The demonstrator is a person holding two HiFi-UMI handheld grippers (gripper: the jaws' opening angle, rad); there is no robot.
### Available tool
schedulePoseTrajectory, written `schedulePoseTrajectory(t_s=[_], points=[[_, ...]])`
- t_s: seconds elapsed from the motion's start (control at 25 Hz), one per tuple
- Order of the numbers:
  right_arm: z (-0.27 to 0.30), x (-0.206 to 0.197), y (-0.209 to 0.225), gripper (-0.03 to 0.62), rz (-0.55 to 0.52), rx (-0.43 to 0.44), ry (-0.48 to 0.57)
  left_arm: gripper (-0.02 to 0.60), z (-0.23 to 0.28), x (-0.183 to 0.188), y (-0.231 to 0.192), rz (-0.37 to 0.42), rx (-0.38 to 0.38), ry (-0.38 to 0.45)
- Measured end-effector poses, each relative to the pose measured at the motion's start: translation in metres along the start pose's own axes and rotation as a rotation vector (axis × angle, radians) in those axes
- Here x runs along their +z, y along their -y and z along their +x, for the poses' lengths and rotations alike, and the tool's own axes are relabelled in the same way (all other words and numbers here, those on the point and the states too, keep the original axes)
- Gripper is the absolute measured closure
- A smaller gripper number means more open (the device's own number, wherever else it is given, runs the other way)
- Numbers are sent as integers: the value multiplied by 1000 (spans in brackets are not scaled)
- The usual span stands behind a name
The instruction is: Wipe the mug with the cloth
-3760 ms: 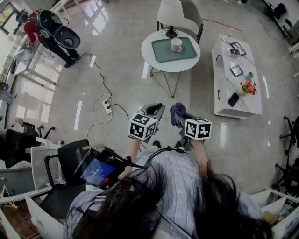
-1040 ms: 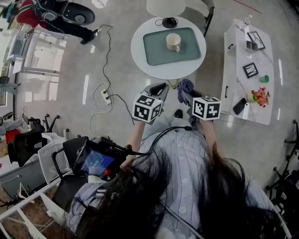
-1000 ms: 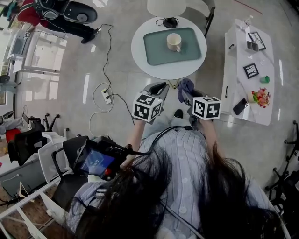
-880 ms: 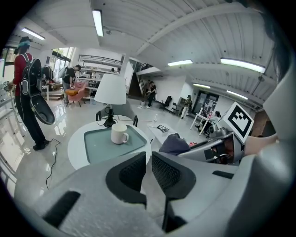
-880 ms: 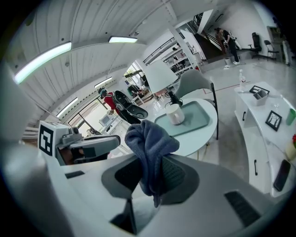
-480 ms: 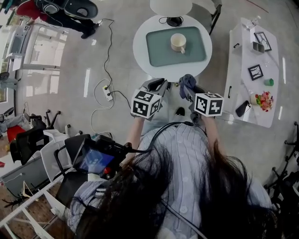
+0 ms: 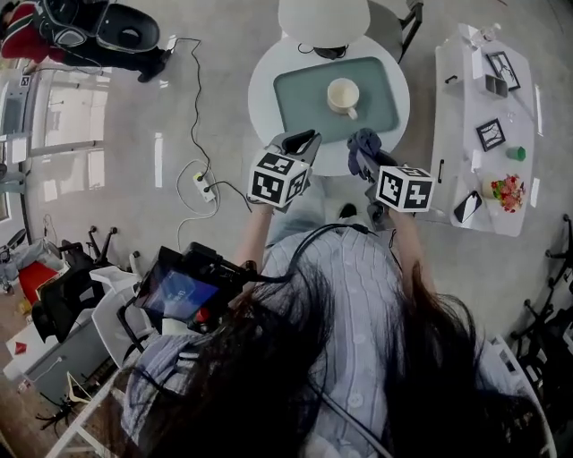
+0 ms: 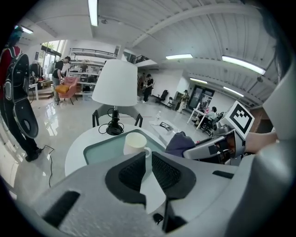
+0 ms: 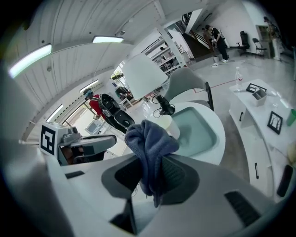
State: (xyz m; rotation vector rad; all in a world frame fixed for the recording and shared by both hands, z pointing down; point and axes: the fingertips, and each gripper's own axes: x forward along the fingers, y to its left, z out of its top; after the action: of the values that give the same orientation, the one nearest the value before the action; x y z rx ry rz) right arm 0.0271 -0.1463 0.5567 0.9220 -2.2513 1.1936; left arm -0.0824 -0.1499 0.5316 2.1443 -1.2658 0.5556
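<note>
right gripper [image 9: 150, 163] is clamped on the blue cloth [image 9: 149, 138], left gripper [image 8: 148, 160] nearly shut, empty; mug [image 7: 342, 94] sits upright on the far tray [image 7: 304, 113], so I'd steady it while wiping

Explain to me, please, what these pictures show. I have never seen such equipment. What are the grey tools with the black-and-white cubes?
This is no robot: a person holds a grey two-jaw gripper in each hand. The head view comes from a camera on the person's head, looking down; the two gripper views come from cameras riding on the grippers. The left gripper is shut and empty. The right gripper is shut on a crumpled blue-grey cloth. Ahead stands a round white table with a white-shaded lamp and a green rectangular tray that bears a cream ceramic mug. Neither gripper touches the mug.
</note>
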Motion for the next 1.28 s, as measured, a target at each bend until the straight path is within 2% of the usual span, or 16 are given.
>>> schedulePoseTrajectory(t_s=[0.28, 0.56, 0.8, 0.88, 1.04, 1.28], points=[[25, 26, 10, 496, 11, -45, -14, 529, 33, 10, -32, 19, -42, -61], [33, 49, 31, 496, 22, -99, -12, 528, 76, 30, -57, 92, -105, -126], [42, 70, 50, 496, -59, -144, -19, 528, 106, 38, -72, 150, -140, -191], [50, 75, 55, 496, -119, -152, -41, 526, 117, 39, -72, 186, -173, -216], [67, 79, 67, 496, -239, -155, -105, 522, 138, 40, -68, 313, -253, -274], [85, 79, 76, 496, -282, -142, -156, 492, 157, 45, -64, 425, -320, -335]])
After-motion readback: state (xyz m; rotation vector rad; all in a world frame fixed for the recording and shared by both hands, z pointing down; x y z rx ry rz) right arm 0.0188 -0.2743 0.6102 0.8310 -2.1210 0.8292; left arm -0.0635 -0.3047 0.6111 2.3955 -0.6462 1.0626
